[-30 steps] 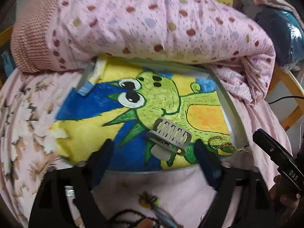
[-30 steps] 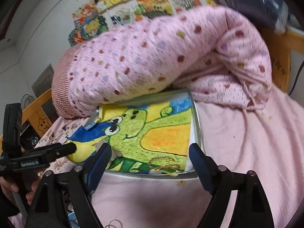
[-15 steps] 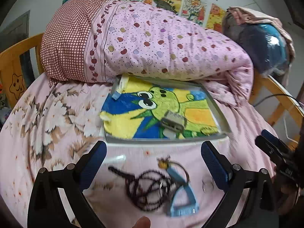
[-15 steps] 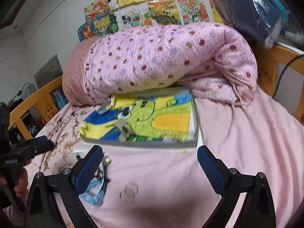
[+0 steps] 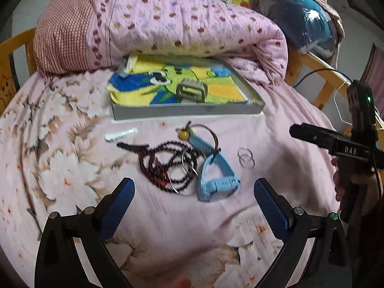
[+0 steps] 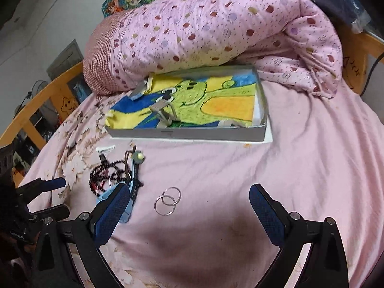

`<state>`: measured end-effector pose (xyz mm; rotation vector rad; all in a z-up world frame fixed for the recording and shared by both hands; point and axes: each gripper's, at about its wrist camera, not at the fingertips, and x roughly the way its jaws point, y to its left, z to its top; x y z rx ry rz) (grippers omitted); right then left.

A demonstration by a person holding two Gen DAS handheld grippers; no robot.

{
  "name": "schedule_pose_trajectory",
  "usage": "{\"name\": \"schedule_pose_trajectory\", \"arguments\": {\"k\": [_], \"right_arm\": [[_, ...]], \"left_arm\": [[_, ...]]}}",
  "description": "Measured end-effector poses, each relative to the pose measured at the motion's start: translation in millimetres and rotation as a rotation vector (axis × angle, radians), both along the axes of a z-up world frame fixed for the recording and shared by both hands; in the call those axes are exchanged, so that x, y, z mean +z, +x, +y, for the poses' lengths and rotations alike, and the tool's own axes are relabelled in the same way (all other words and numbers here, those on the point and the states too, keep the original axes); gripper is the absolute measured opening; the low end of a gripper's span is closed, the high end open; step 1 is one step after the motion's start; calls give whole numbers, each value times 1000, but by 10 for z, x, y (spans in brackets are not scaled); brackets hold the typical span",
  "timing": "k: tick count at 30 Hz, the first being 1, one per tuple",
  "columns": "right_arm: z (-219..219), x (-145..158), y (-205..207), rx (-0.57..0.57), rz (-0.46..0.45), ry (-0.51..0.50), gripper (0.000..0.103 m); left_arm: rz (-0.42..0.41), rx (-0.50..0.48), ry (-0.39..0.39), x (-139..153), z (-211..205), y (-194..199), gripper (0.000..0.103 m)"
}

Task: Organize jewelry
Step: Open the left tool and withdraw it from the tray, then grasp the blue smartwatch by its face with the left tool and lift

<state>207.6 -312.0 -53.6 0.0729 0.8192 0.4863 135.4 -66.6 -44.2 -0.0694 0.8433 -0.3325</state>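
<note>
A grey tray (image 5: 187, 111) lined with a cartoon towel lies on the bed, with a grey hair clip (image 5: 192, 92) resting in it. In front of the tray sit a tangled dark bead necklace (image 5: 165, 165), a light blue watch (image 5: 216, 180), a yellow bead charm (image 5: 183, 134) and two thin rings (image 5: 246, 158). My left gripper (image 5: 194, 184) hovers open just short of the necklace and watch. My right gripper (image 6: 189, 189) is open and holds nothing, with the rings (image 6: 168, 200) on the sheet between its fingers. The tray (image 6: 192, 133) lies beyond it.
A rolled pink spotted quilt (image 5: 182, 24) lies against the tray's far side. A small white clip (image 5: 121, 135) lies left of the necklace. Wooden bed rails (image 6: 36, 100) run along both sides, and a dark bundle (image 5: 304, 21) sits at the back right. A hand holds the right gripper (image 5: 324, 139).
Both grippers have drawn back from the tray toward me. The left one left the hair clip in the tray, and the jewelry pile on the sheet has come into view.
</note>
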Motion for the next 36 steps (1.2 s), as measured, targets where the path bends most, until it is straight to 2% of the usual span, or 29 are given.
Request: {"name": "schedule_pose_trajectory", "arguments": {"k": [8, 16, 18, 23, 25, 27, 29, 30, 36], "right_arm": [[157, -183, 89, 110, 42, -56, 99], [222, -352, 207, 175, 68, -98, 70], [216, -380, 238, 179, 73, -93, 65], [205, -438, 300, 202, 79, -83, 60], [234, -457, 305, 226, 77, -89, 57], [267, -485, 307, 248, 77, -99, 56], [308, -510, 303, 269, 74, -106, 55], [329, -520, 304, 279, 73, -107, 55], [511, -598, 266, 330, 56, -157, 55]], "left_arm": [[63, -13, -21, -182, 5, 12, 97], [81, -104, -30, -227, -127, 73, 95], [80, -141, -17, -236, -202, 102, 93], [95, -183, 21, -301, -380, 209, 88], [102, -182, 41, -336, -436, 268, 82], [126, -180, 61, -395, -474, 330, 63], [148, -172, 69, -463, -488, 385, 53], [151, -166, 73, -481, -489, 395, 51], [142, -162, 78, -503, -489, 410, 51]]}}
